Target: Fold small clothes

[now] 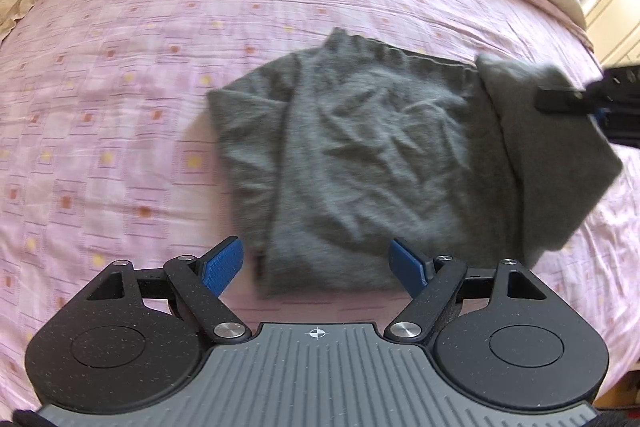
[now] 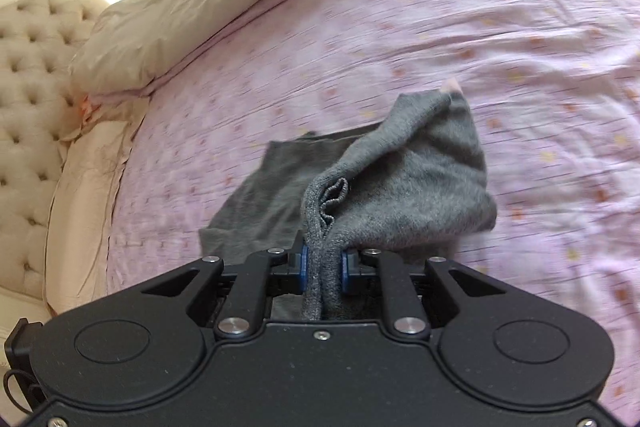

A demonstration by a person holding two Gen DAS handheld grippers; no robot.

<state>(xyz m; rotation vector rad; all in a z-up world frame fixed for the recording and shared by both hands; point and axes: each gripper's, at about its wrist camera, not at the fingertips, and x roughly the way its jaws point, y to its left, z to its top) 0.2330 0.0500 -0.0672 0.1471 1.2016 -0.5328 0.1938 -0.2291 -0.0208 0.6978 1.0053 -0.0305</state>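
Right wrist view shows our right tool [image 2: 323, 267] pinching the grey garment's [image 1: 360, 147] lifted right flap, the body lying leftward on the bed [image 1: 120, 107], while our left tool [image 1: 316, 267] is spread at its near edge.

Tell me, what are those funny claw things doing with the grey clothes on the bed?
A person is folding a small grey garment on a bed with a pink patterned bedspread. The right gripper has pinched one edge of the garment and lifted that side up off the bed. The left gripper is wide open and holds nothing, hanging just in front of the garment's near edge. The rest of the garment lies flat.
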